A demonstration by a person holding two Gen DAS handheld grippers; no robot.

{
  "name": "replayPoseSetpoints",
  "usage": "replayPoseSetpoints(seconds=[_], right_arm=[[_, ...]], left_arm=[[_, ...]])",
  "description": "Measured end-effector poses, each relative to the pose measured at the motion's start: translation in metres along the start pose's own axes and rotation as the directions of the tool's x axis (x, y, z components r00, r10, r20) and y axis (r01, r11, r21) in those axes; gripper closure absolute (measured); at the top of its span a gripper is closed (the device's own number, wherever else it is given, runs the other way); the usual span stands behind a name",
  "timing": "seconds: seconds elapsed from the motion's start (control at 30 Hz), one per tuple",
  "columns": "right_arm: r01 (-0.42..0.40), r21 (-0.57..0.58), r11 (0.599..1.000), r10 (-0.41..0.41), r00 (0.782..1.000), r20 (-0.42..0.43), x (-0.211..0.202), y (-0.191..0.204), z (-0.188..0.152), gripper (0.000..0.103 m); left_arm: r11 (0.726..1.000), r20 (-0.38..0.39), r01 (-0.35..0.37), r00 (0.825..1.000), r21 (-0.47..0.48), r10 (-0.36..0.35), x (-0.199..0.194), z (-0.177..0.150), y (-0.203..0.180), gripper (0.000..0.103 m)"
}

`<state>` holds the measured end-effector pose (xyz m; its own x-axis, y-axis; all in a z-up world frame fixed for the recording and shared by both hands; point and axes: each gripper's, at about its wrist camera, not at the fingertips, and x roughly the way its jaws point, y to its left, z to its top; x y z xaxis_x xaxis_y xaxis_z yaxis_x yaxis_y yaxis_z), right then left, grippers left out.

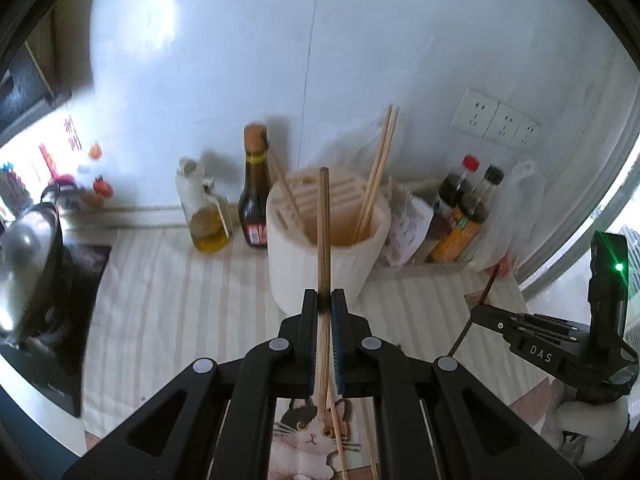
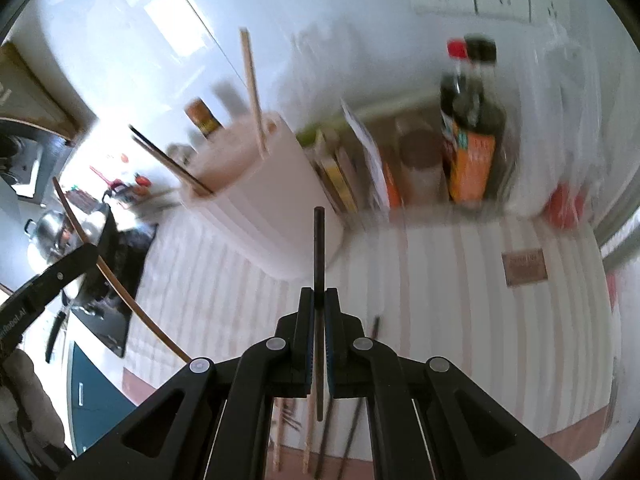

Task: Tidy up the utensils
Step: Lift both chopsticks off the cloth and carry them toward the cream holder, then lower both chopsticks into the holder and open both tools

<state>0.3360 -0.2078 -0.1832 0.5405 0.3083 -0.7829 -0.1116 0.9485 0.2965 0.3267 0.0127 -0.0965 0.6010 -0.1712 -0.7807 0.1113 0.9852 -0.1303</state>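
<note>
My left gripper (image 1: 325,300) is shut on a light wooden chopstick (image 1: 323,232) that points up toward a white utensil holder (image 1: 324,256) just ahead. The holder has several wooden chopsticks (image 1: 378,172) standing in it. My right gripper (image 2: 319,298) is shut on a dark chopstick (image 2: 319,252), right of the holder (image 2: 264,216). The right gripper also shows in the left wrist view (image 1: 478,308) with the dark chopstick (image 1: 486,288). More chopsticks (image 2: 312,444) lie on the counter below my right gripper, and some (image 1: 340,432) below my left.
A dark sauce bottle (image 1: 254,196) and an oil bottle (image 1: 206,220) stand left of the holder. More sauce bottles (image 1: 460,216) and plastic bags (image 1: 508,220) stand at the right by the wall. A stove with a pot (image 1: 28,264) is far left. A striped cloth (image 1: 180,300) covers the counter.
</note>
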Motion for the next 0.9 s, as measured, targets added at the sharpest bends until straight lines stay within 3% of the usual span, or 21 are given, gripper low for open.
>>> replayPoseSetpoints(seconds=[0.47,0.67,0.9], right_arm=[[-0.042,-0.092,0.995,0.058,0.983,0.174,-0.067,0.044,0.059,0.098],[-0.06,-0.138,0.989,0.095,0.959,0.266,-0.104,0.067,0.091,0.098],[-0.049,-0.155,0.987,0.102,0.93,0.352,-0.122,0.088,0.128,0.098]], left_arm=[[0.998,0.095,0.048,0.994,0.029,-0.05,-0.036,0.037,-0.016,0.099],[0.997,0.164,0.068,0.984,0.026,-0.072,-0.056,0.073,-0.015,0.099],[0.999,0.222,0.033,0.974,0.042,-0.042,-0.055,0.11,-0.016,0.099]])
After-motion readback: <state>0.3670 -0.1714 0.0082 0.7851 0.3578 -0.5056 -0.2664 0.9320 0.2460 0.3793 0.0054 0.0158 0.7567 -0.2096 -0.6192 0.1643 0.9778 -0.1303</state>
